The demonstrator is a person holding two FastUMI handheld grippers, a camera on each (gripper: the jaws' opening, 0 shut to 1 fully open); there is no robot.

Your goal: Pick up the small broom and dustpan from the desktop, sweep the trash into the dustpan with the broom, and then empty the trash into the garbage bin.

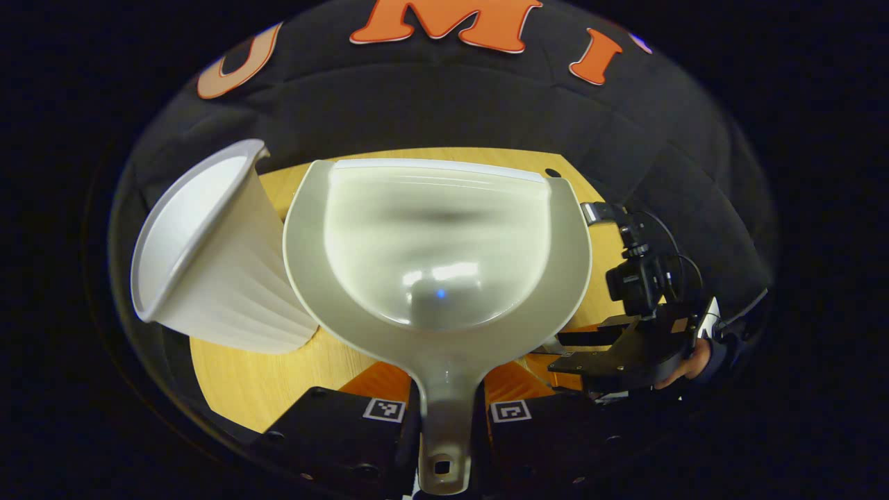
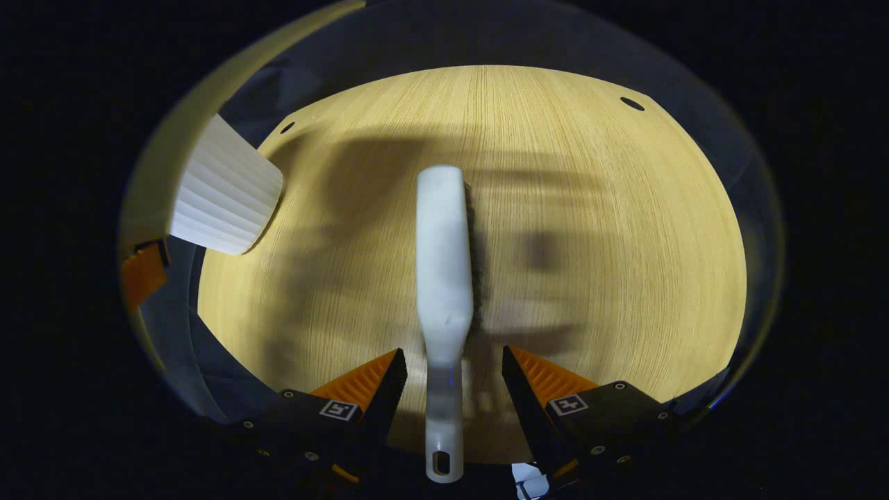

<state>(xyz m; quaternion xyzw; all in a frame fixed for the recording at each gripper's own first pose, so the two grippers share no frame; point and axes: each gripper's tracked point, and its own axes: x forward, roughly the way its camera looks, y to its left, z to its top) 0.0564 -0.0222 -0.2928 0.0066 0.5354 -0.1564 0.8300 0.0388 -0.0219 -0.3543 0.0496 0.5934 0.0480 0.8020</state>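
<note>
Dustpan (image 1: 444, 278) handle clamped in left hand-held gripper (image 1: 444, 417); right hand-held gripper (image 2: 448, 378) apart around broom (image 2: 443, 278).

Black tongs (image 2: 450, 378) bodies w/ screws, square b/w markers; right tongs (image 1: 566, 351) carry cam + cables; dark sleeve (image 1: 729, 340)

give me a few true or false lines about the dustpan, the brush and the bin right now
1. The left gripper is shut on the grey plastic dustpan handle. True.
2. The right gripper is clamped on the white-handled small broom. False: its fingers stand apart from the handle.
3. The white ribbed garbage bin is tilted beside the dustpan. True.
4. The dustpan holds a heap of trash. False: no trash is visible in it.
</note>
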